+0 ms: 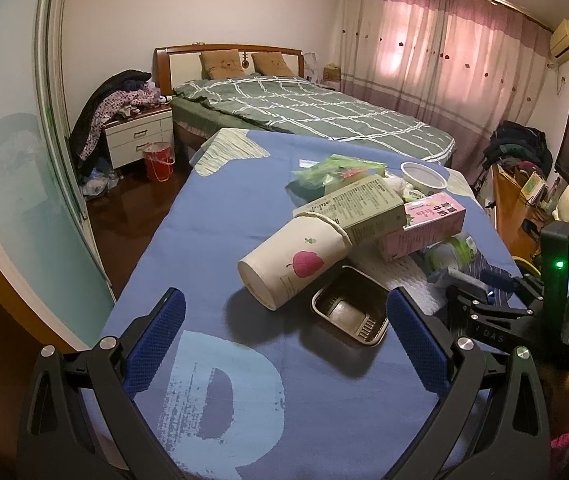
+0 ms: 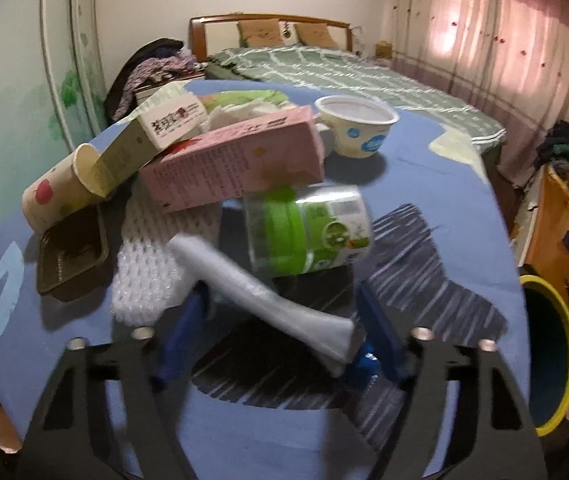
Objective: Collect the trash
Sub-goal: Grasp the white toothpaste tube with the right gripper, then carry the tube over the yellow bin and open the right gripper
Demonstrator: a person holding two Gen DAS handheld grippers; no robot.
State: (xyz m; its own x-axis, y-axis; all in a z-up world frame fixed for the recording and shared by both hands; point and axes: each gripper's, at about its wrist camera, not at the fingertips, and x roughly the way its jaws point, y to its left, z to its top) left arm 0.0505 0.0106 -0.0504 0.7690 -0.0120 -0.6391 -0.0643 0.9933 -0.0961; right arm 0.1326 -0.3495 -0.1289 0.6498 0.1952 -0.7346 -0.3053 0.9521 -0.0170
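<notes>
While the left gripper [image 1: 284,344] hangs wide open over the blue cloth [image 1: 212,232] with nothing between its pads, the trash pile sits just ahead of it. Nearest, ahead and slightly right of its middle, is a brown tray [image 1: 350,312], just inside the right finger. A paper cup [image 1: 294,266] lies on its side just beyond, partly over the tray. Behind that, a green carton [image 1: 358,210] leans on a pink carton [image 1: 424,226].

Right gripper [image 2: 280,320] is partly open, and a silver-white wrapper [image 2: 260,296] lies slantwise between its fingers; whether the pads press on it I cannot tell, the frame is blurred. Just beyond its tips a clear jar [image 2: 312,232] with green lid lies on its side. White foam netting [image 2: 152,264] is ahead-left, a yogurt cup [image 2: 358,126] further ahead, upright. A yellow-rimmed bin [image 2: 556,360] stands off to its right, below the table edge.
</notes>
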